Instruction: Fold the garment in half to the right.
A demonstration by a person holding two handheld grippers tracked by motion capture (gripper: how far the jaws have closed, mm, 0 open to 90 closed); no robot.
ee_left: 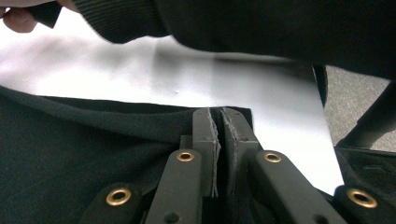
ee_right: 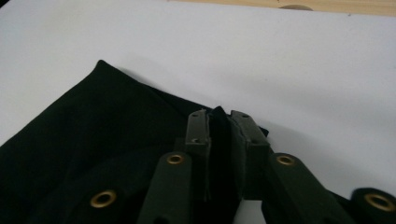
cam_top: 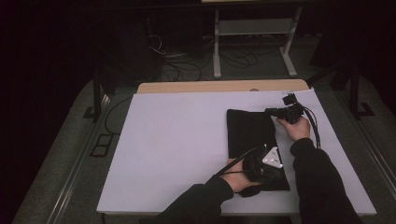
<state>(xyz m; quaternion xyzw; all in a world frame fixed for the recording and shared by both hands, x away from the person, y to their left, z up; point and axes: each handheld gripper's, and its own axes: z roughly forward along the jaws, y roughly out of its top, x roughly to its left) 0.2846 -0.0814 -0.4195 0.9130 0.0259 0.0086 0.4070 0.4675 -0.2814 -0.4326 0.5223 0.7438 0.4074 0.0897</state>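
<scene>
Lying flat on white sheet [cam_top: 177, 140], black cloth [cam_top: 250, 133] sits right of centre. Left gripper [cam_top: 261, 163] pinches its near edge; right gripper [cam_top: 286, 112] pinches far right corner, fabric between pads.

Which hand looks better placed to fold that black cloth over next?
Probably the right claw: it pinches the black cloth at its far corner, free to swing it across. The left claw sits shut at the near edge, likely anchoring.

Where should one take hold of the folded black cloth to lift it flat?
Grip the black cloth at the two corners of its right edge, coming in from the right, low over the white table cover. It lies flat in layers, so only edges offer a fold to pinch; the left tool and right tool already sit there.
</scene>
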